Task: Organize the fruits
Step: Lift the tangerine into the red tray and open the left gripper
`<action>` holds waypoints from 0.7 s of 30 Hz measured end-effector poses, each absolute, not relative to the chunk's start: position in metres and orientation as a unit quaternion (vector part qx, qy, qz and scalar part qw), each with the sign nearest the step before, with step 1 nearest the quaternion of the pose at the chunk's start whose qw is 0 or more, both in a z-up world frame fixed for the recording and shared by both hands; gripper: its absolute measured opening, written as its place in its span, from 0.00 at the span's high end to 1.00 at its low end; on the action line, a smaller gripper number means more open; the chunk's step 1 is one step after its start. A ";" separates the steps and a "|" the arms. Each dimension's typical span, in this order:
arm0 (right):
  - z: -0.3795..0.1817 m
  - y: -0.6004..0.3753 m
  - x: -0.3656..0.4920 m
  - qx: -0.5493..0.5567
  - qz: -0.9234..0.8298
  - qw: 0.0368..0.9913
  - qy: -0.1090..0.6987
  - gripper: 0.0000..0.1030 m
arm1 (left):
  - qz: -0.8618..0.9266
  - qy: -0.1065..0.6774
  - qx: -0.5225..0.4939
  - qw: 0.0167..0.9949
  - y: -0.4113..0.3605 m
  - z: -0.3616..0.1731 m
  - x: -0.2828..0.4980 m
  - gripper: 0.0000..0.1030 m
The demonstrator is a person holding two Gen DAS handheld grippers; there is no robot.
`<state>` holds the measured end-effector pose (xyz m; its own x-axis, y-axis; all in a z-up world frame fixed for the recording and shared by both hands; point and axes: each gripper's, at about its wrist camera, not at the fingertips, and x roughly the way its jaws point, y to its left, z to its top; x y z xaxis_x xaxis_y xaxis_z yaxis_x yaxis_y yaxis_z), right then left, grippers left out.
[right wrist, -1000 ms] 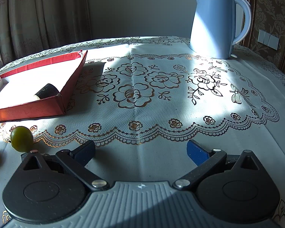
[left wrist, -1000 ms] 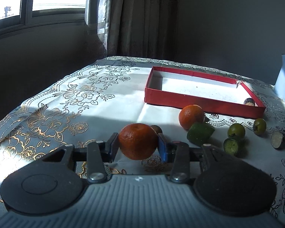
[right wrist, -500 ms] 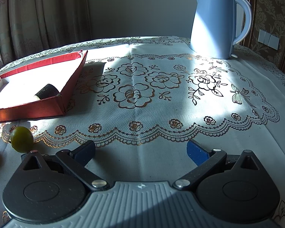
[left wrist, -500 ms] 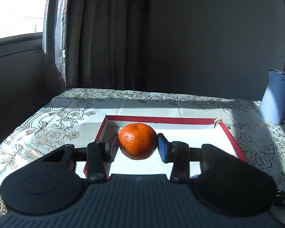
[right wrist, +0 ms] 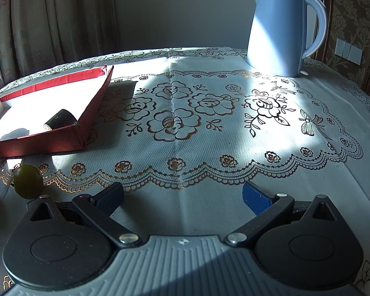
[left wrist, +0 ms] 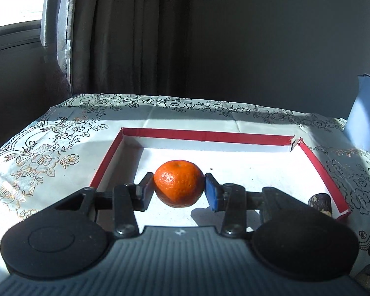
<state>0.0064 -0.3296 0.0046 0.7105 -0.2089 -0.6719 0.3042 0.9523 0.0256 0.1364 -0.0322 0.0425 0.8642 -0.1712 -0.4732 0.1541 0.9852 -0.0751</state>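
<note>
My left gripper is shut on an orange and holds it over the white floor of the red tray, near its front left part. A dark fruit lies in the tray's front right corner; it also shows in the right wrist view. My right gripper is open and empty, low over the tablecloth to the right of the tray. A green fruit lies on the cloth just left of its left finger.
A blue kettle stands at the back right of the table; its edge shows in the left wrist view. Curtains and a wall lie behind the table. The floral tablecloth stretches in front of my right gripper.
My left gripper lifted the orange from the cloth, carried it forward over the red tray and lowered it toward the tray floor. The right gripper has not moved.
</note>
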 end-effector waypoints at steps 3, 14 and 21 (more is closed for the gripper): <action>0.005 -0.330 0.007 0.067 -0.140 0.922 0.354 0.00 | -0.080 0.254 -0.026 0.964 -0.028 0.042 0.138 0.57; 0.005 -0.329 0.007 0.067 -0.139 0.922 0.354 0.00 | -0.068 0.214 -0.023 0.974 -0.025 0.056 0.119 0.17; 0.005 -0.329 0.007 0.067 -0.139 0.922 0.354 0.00 | -0.067 0.183 -0.009 0.981 -0.021 0.071 0.081 0.09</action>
<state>0.0069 -0.3290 0.0048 0.7107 -0.2097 -0.6715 0.3043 0.9523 0.0246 0.0808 -0.0208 0.0711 0.9236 -0.1350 -0.3587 0.1287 0.9908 -0.0414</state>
